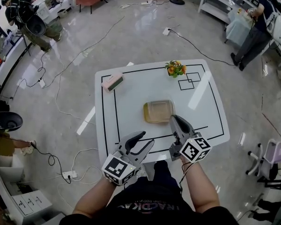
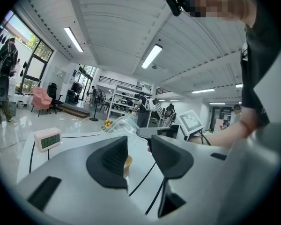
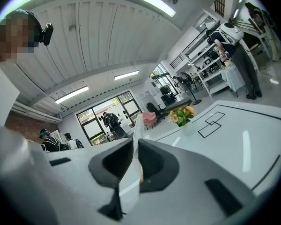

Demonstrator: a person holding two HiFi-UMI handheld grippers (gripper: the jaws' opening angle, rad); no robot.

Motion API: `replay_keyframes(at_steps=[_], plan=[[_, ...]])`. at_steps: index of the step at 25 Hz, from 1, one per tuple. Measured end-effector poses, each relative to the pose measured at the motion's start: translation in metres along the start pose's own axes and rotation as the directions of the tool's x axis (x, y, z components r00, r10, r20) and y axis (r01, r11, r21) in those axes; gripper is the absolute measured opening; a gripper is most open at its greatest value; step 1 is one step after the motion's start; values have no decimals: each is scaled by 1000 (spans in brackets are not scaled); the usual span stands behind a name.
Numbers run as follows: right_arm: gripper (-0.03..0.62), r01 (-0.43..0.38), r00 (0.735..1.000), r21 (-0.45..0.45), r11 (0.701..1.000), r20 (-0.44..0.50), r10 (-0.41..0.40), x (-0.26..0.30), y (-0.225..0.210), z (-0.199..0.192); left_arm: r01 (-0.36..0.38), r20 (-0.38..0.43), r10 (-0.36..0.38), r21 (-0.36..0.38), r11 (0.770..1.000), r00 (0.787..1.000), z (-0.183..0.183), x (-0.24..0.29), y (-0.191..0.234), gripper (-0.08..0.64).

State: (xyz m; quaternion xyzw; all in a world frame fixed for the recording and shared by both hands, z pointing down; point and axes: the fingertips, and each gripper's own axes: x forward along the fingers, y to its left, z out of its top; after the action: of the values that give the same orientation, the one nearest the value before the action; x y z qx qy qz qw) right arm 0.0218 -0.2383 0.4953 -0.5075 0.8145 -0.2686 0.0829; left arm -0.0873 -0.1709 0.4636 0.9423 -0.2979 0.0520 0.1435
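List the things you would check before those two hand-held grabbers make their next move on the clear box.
1. Right gripper has a hold: ok, its jaws are shut on a thin clear edge of the clear box.
2. Left gripper is free: ok, jaws apart with nothing between them.
3. Held edge is lid or wall: cannot tell.
4. Box sits flat on the table: cannot tell; the left gripper view shows a clear part tilted up.
5. Clock and flowers stand apart from the box: ok.

Clear, probably plastic container (image 1: 158,111), glossy white table (image 1: 131,108)
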Motion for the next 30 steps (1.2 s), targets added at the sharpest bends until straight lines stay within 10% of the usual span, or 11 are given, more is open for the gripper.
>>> replay_keyframes(at_steps=[6,19,30], plan=[[35,-22,998,-79,997,53,26,-24,32,18,16,30,-16,6,1000,999,1,-20,-15,5],[35,-38,991,-248,968,112,68,-90,82,45,48,49,-51,67,997,998,19,-24,-55,5],[34,-119,985,-324,939,82,153,-153,65,63,-135,116,128,54,989,985,23,-5,-99,5]])
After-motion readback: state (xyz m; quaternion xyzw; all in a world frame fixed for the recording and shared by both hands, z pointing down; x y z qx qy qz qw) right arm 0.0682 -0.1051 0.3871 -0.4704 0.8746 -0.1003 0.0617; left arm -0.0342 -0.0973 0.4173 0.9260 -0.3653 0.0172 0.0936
